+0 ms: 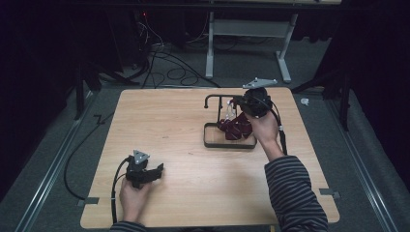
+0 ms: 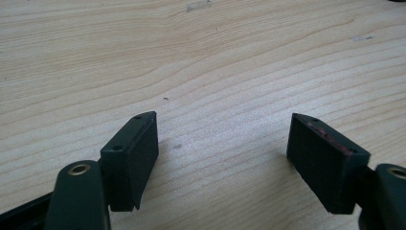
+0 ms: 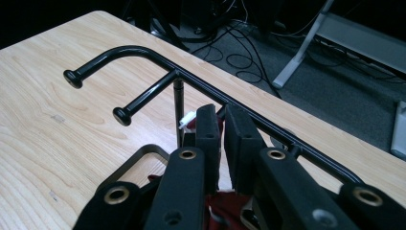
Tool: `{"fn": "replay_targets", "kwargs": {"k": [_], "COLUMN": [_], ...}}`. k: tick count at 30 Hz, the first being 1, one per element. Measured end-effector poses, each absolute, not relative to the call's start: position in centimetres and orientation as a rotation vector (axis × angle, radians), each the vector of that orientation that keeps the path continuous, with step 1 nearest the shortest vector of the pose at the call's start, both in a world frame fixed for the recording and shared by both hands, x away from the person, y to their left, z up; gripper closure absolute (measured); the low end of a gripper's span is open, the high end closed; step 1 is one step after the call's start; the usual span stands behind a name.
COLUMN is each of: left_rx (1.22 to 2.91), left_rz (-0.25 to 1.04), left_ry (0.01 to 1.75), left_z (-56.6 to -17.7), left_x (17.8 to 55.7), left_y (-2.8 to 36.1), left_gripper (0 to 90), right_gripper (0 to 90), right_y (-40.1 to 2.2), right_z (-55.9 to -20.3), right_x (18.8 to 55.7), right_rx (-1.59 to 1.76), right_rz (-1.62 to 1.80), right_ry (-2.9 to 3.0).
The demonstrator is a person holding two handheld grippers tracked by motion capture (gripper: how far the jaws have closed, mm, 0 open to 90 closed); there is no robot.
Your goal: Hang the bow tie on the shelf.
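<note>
A black wire rack (image 1: 212, 97) with hooked arms rises from a black tray base (image 1: 209, 143) at the table's back right. Dark red cloth pieces (image 1: 235, 126) hang and pile on it. My right gripper (image 1: 238, 103) is up at the rack's top rail. In the right gripper view its jaws (image 3: 222, 114) stand almost together just under the rail (image 3: 143, 50), with a thin strip of dark red cloth (image 3: 224, 205) pinched between them and a small white tag (image 3: 186, 120) beside them. My left gripper (image 1: 155, 171) rests low near the table's front left, open over bare wood (image 2: 222, 129).
The wooden table (image 1: 164, 125) has free room across its left and middle. Two hooked rack arms (image 3: 122, 115) stick out toward the table's centre. Cables and a grey desk frame (image 1: 246, 29) lie on the floor beyond the far edge.
</note>
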State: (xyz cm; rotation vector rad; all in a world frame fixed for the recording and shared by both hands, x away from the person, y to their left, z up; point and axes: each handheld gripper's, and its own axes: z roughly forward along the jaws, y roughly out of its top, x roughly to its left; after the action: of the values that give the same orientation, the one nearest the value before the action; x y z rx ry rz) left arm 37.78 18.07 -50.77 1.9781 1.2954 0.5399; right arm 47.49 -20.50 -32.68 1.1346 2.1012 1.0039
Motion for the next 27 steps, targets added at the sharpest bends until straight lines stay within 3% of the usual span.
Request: {"fn": "replay_targets", "kwargs": {"k": [27], "left_rx": [1.979], "left_rz": [0.54], "left_ry": [1.293], "left_z": [-50.8], "left_x": [37.8], "left_y": [18.1], "left_gripper": [27.0], "right_gripper": [77.6], "right_y": [-21.7], "right_z": [-32.7], "right_x": [45.3], "right_rx": [1.11], "right_rz": [1.015], "right_ry": [2.089]}}
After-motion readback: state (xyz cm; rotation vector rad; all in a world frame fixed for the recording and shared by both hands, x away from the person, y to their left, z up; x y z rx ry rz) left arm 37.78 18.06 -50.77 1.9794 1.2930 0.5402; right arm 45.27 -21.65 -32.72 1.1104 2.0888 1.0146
